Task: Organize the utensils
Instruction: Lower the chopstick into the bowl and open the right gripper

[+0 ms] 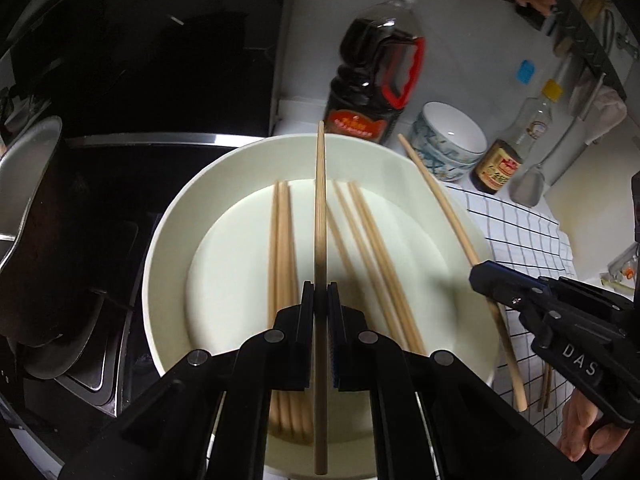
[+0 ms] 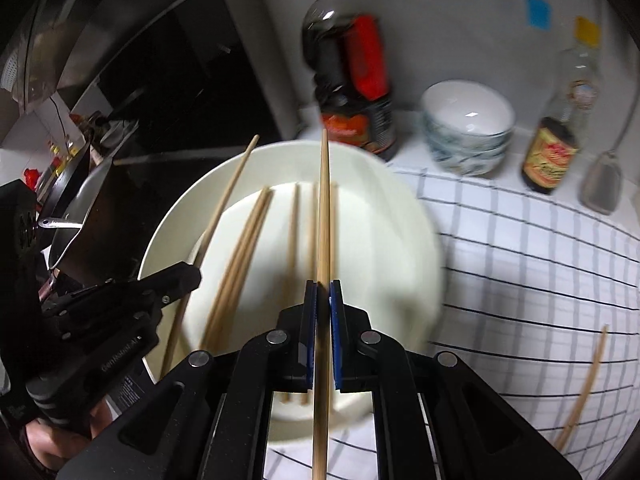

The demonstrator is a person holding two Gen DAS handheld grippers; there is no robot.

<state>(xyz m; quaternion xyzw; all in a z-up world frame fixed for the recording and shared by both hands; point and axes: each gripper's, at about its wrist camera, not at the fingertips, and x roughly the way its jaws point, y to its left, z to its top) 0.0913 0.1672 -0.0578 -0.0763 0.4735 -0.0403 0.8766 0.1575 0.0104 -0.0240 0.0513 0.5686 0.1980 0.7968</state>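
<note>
A cream plate (image 1: pixel 208 216) holds several wooden chopsticks (image 1: pixel 282 240). My left gripper (image 1: pixel 320 292) is shut on one chopstick (image 1: pixel 320 200) and holds it lengthwise above the plate's middle. My right gripper (image 2: pixel 323 288) is shut on another chopstick (image 2: pixel 325 216) above the plate (image 2: pixel 384 208). In the left wrist view the right gripper (image 1: pixel 486 280) is at the plate's right rim with its chopstick (image 1: pixel 440 200) slanting over the rim. In the right wrist view the left gripper (image 2: pixel 188 280) is at the plate's left side with its chopstick (image 2: pixel 232 188).
A dark soy sauce bottle (image 1: pixel 372 76), stacked patterned bowls (image 1: pixel 452 140), a small sauce bottle (image 1: pixel 508 156) and a spatula (image 1: pixel 528 188) stand behind the plate. A checked cloth (image 2: pixel 520 264) lies to the right with loose chopsticks (image 2: pixel 584 384). A pan (image 1: pixel 28 184) and black stove sit left.
</note>
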